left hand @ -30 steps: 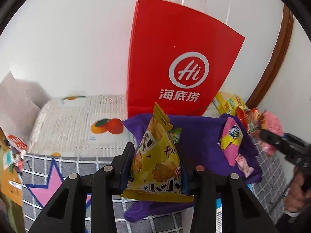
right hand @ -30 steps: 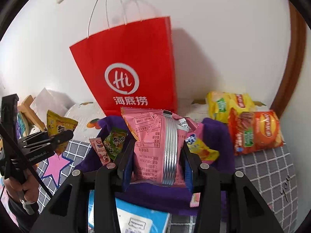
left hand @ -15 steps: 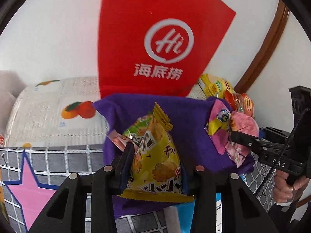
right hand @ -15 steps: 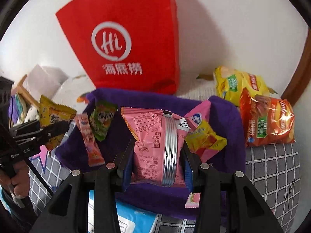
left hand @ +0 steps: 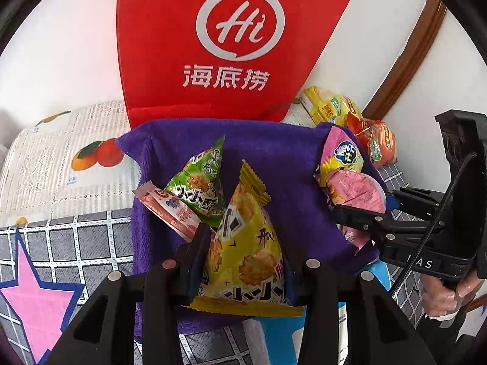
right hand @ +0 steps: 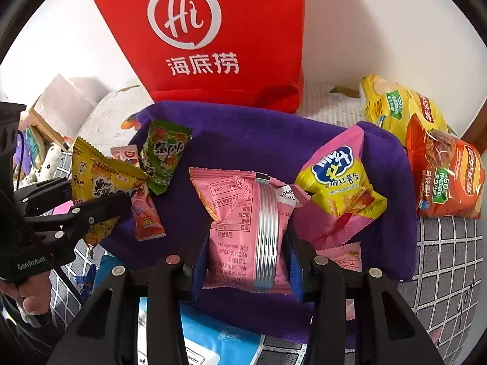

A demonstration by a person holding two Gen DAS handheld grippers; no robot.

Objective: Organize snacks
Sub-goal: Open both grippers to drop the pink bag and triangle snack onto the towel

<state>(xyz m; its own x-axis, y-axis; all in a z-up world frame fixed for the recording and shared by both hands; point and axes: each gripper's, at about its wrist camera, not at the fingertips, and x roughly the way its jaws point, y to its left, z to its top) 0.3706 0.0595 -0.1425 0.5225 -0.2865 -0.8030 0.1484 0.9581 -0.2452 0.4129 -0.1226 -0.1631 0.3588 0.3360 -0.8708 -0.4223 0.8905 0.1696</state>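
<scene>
A tall red paper bag (right hand: 231,39) stands behind the purple fabric bin (left hand: 274,146). Over the bin's near edge, the left gripper (left hand: 248,261) clamps a yellow triangular snack packet (left hand: 246,255); the right gripper (right hand: 246,255) clamps a pink foil snack pouch (right hand: 243,228).

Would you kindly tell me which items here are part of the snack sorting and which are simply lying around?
In the job:
- yellow triangular packet in the left gripper
- pink packet in the right gripper
- purple cloth bin
- green packet

Lying about:
- red paper bag
- blue tissue pack
- star-patterned mat
</scene>
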